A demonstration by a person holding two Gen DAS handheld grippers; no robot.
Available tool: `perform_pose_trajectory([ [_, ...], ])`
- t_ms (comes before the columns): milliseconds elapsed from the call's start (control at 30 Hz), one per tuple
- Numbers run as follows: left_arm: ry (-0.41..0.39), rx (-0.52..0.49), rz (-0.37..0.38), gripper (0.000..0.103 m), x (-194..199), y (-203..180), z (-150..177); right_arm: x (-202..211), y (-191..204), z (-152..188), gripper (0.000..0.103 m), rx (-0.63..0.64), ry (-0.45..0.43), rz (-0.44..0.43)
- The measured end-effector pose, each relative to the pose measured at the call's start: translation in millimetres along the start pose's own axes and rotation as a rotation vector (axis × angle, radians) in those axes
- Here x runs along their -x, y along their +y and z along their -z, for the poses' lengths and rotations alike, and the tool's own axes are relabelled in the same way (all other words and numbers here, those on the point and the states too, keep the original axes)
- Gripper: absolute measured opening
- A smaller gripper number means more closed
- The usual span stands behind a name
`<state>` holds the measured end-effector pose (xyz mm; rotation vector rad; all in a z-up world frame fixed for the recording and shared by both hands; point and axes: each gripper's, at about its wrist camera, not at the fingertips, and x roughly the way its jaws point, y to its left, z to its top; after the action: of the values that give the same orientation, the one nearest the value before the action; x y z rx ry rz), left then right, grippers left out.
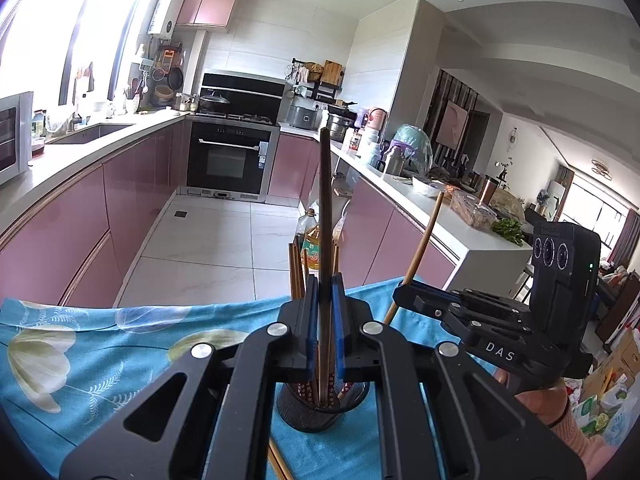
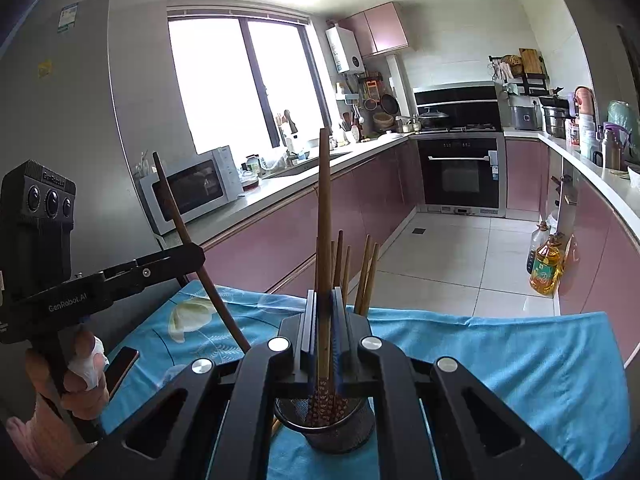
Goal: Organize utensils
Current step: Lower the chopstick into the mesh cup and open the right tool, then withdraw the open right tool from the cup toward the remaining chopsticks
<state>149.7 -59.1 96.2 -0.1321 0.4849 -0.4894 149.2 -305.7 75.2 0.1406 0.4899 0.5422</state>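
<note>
Black mesh cup [image 1: 316, 412] stands on the blue cloth [image 1: 100, 344] in the left wrist view, chopsticks inside. The left gripper [image 1: 325, 316] pinches a dark chopstick [image 1: 326, 208] upright, its lower end in the cup. Beside it, the right gripper [image 1: 404, 294] clamps a tan chopstick [image 1: 424, 240].

The right wrist view shows the right gripper [image 2: 325, 320] closed on its chopstick [image 2: 325, 216] over the cup [image 2: 332, 428], the left gripper [image 2: 196, 256] gripping the other chopstick [image 2: 180, 224].

Home kitchen, pink cabinets [image 2: 304, 220], built-in oven [image 1: 230, 160], sink [image 1: 94, 132] under window, microwave [image 2: 192, 188], probably a living room [image 1: 580, 200] beyond.
</note>
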Motion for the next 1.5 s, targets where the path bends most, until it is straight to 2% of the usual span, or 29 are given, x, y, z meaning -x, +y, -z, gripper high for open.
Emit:
perform_pose_trajectory([
  [367,0.126,-0.080,-0.001,0.007,-30.9,-6.1,12.3,-24.1,-2.9,12.7,0.006,0.004,0.106,0.009],
  [633,0.211,-0.090,-0.012,0.007,-60.6,3.1,22.6,-45.4,-7.7,20.9,0.006,-0.002,0.176,0.029],
  [867,0.238,-0.075,-0.017,0.008,-82.3,9.1,25.8,-54.9,-12.1,25.9,0.007,-0.024,0.190,0.038],
  [1267,0.249,-0.049,-0.021,0.008,-87.8,22.7,43.9,-49.8,-15.1,29.4,0.008,-0.041,0.172,0.035],
  [1400,0.217,-0.058,-0.040,0.014,-77.8,22.8,49.4,-40.6,-12.8,31.9,0.019,-0.036,0.156,0.025],
  [1500,0.187,-0.057,-0.057,0.022,-65.8,24.3,54.2,-30.8,-9.4,34.8,0.022,-0.036,0.141,0.007],
])
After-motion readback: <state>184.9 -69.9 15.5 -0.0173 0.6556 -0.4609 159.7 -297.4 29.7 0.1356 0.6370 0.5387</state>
